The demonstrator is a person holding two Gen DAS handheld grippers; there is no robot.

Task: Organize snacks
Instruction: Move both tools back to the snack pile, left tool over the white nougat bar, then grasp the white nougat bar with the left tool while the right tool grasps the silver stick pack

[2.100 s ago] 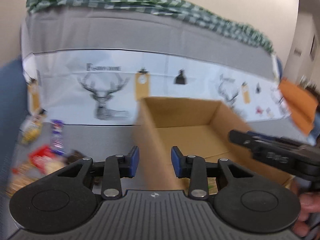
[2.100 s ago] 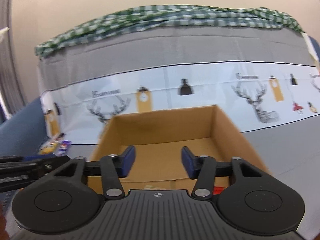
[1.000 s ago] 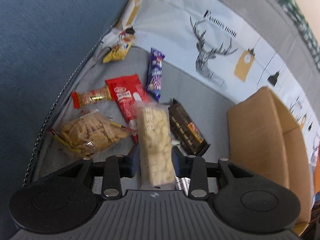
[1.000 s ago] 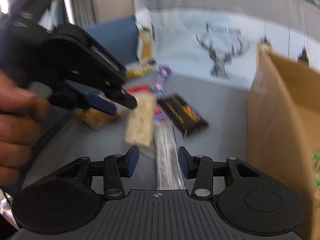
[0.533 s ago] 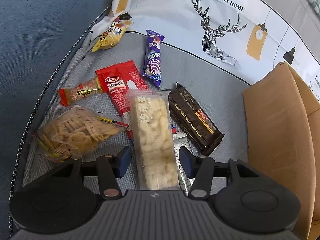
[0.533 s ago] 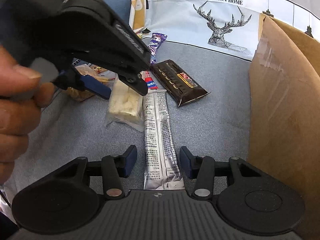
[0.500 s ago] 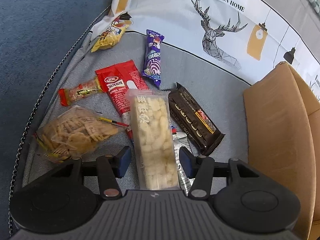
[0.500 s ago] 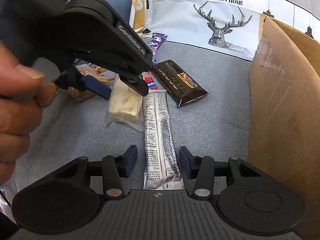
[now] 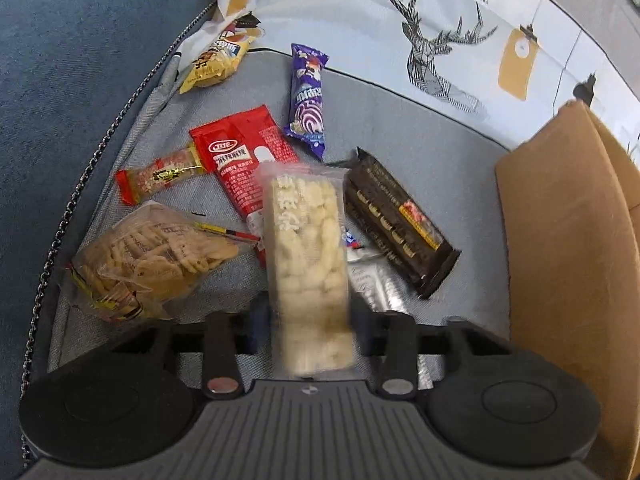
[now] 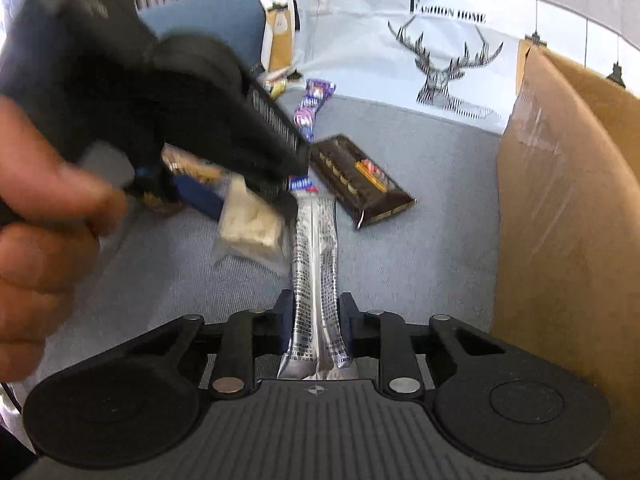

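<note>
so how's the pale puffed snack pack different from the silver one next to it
The pale puffed snack pack is clear, showing cream pieces; the silver pack is opaque foil with small print. The pale pack is wider and blockier, the silver pack slimmer. The left hand-held gripper has just closed on the pale pack, the right hand-held gripper on the silver pack. Both are long packs lying side by side on the grey cushion.

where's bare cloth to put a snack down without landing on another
Bare grey cloth lies between the dark chocolate pack and the cardboard box, and toward the deer-print cloth. The left side is crowded: red packet, purple packet, clear noodle bag.
</note>
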